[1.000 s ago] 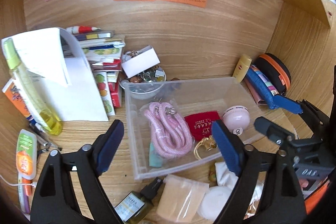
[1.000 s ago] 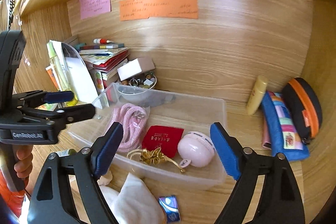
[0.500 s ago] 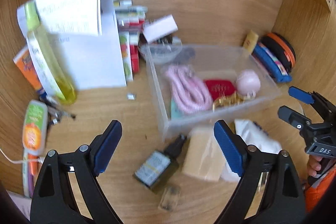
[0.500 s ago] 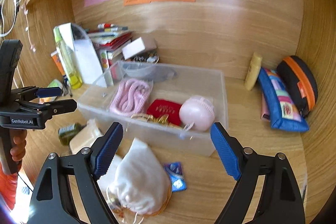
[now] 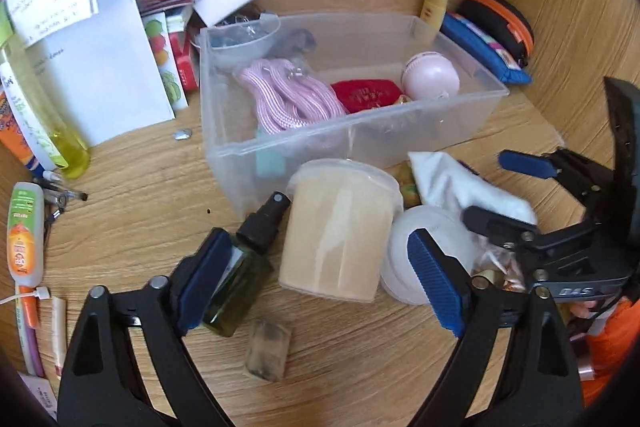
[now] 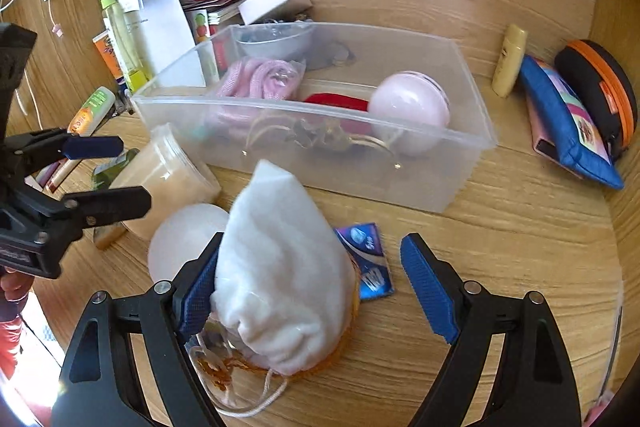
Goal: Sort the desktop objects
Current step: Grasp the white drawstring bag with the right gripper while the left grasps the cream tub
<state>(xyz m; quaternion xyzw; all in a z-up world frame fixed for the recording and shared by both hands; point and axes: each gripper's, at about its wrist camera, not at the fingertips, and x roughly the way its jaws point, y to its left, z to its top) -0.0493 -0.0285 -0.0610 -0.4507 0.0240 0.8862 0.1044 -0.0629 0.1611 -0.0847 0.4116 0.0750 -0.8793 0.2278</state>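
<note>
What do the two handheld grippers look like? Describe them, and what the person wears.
Both the left gripper and the right gripper have black plastic frames with triangular cutouts, silver rivets and ribbed blue pads on the jaws. The right one bears white lettering, too blurred to read. An orange sleeve shows behind it.

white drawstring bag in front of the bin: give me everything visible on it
The white bag is soft cloth, lumpy and full, tapering to a point aimed at the clear bin. Its gathered mouth faces the camera, with a pale cord trailing onto the desk. Something orange shows beneath it. It lies between the open fingers of the right gripper, against the left pad.
</note>
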